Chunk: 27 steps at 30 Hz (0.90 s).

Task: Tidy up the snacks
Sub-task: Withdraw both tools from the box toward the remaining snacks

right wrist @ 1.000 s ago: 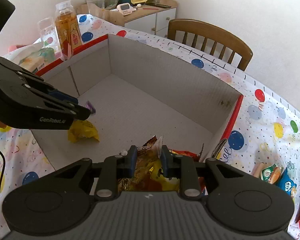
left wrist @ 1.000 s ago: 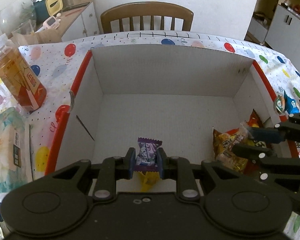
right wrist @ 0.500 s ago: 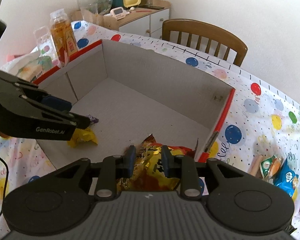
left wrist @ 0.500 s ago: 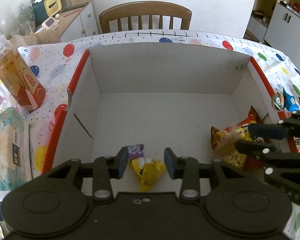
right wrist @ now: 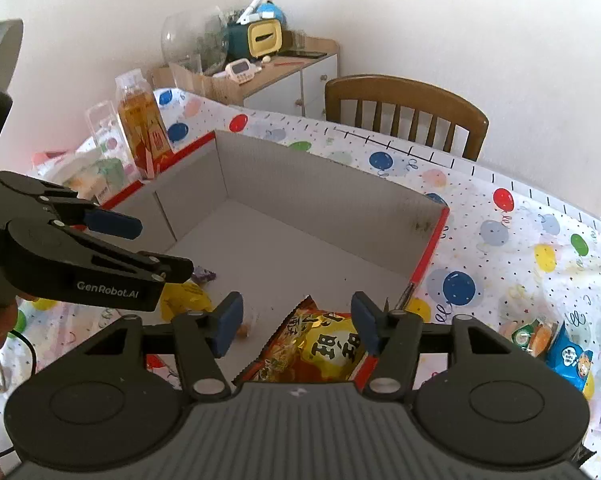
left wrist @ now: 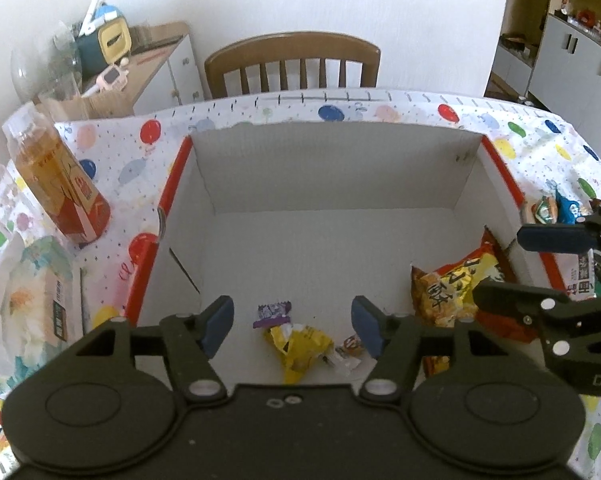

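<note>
Black left hand-held gripper (right wrist: 156, 250), white "GenRobot.AI" lettering, blue pads (left wrist: 219, 326), silver screws, black cable

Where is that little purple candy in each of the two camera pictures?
Left wrist view: purple candy lies on the box floor, low centre, between the left gripper fingers.
Right wrist view: purple candy sits left of centre, partly hidden behind the left gripper.
Shared landmark: the wooden chair.
</note>
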Tool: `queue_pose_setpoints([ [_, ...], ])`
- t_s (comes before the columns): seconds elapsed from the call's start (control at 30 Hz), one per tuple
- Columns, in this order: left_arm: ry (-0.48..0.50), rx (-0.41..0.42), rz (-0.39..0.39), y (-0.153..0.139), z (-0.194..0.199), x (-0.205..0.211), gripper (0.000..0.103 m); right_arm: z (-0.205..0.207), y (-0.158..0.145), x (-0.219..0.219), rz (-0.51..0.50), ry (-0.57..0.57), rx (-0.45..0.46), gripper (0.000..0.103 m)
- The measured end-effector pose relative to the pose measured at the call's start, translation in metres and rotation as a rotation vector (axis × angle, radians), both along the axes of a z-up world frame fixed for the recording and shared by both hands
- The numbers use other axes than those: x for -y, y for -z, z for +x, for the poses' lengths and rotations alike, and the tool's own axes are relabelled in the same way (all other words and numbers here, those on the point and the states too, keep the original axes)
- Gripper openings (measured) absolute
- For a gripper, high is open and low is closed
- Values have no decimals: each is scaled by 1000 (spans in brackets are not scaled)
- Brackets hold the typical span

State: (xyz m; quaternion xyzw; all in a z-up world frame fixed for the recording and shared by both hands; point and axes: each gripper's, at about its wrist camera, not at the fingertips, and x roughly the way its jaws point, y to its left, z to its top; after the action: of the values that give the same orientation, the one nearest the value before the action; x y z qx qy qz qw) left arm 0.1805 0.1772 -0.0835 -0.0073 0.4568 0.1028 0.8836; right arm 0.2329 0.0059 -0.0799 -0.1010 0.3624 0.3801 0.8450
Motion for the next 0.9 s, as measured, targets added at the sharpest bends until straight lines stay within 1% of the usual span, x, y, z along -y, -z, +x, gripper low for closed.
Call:
queue_pose_setpoints([
  [0.17, 6, 30, -2, -12, -7, 9, 70, -3, -11, 19, 41, 26, 6, 69],
  [0.27, 3, 53, -2, -20, -10, 14, 74, -6, -18, 35, 74, 38, 11, 76],
  [0.4, 11, 87, -12, -31, -15, 25, 79, -12, -30, 56, 114, 54, 26, 79],
  [0.47, 22, 103, -13, -36, -18, 32, 80, -17, -34, 67, 134, 69, 31, 82],
  [0.57, 43, 134, -12, -45, -23, 46, 82, -23, -40, 85, 155, 90, 33, 82],
  [0.7, 75, 175, -22, -55, -30, 65, 84, -32, -45, 111, 162, 134, 59, 84],
  [0.77, 90, 192, -33, -59, -33, 75, 87, -37, -47, 127, 168, 156, 69, 85],
  [0.9, 138, 215, -42, -63, -38, 99, 89, -48, -48, 158, 173, 199, 92, 85],
])
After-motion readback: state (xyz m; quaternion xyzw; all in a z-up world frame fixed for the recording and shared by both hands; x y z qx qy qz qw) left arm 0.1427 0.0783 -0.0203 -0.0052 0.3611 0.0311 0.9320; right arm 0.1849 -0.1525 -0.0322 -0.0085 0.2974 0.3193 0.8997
